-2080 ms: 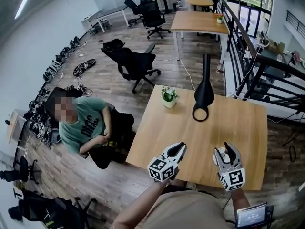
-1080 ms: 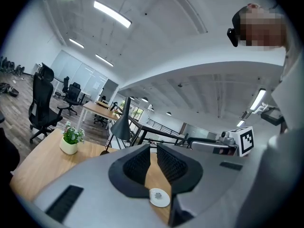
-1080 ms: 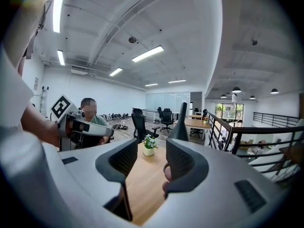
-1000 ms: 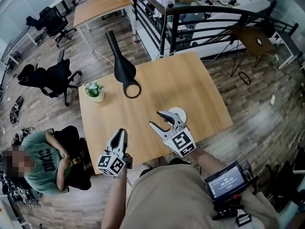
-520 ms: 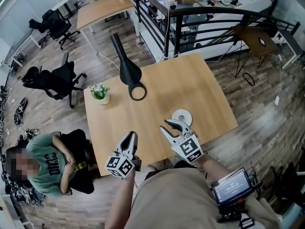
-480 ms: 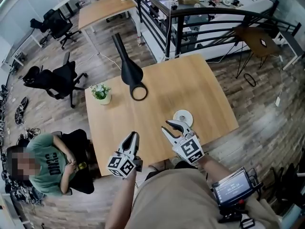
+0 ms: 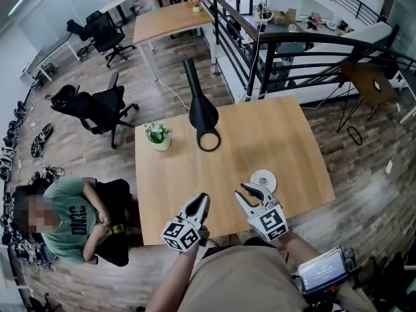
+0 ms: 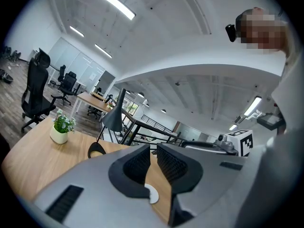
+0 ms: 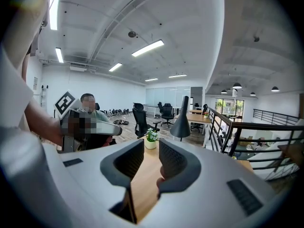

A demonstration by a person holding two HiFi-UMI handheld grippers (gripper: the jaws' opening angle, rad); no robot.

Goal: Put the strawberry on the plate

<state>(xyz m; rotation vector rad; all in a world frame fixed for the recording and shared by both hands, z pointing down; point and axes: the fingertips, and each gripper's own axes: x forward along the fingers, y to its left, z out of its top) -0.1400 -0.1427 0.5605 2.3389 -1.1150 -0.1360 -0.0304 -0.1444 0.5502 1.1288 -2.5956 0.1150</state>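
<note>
Holding both tools over the near edge of the counter [image 7: 162, 194]. Right tool [image 7: 252, 188]: jaws have just been closing and now stand partly spread, with bare wood in the gap and nothing pinched. A small reddish lump [image 9: 161, 173] shows low against one jaw's inner edge. It may be the strawberry, but that cannot be confirmed. Left tool [image 7: 203, 199]: jaws drawn almost together, thin slit only, empty. White plate [image 7: 263, 179] lies just beyond the right tool's tips. Black lamp [image 7: 203, 112] and potted plant [image 7: 158, 135] stand on the far half, well apart from the plate. A seated person [image 7: 71, 216] is beside the counter's left edge.
</note>
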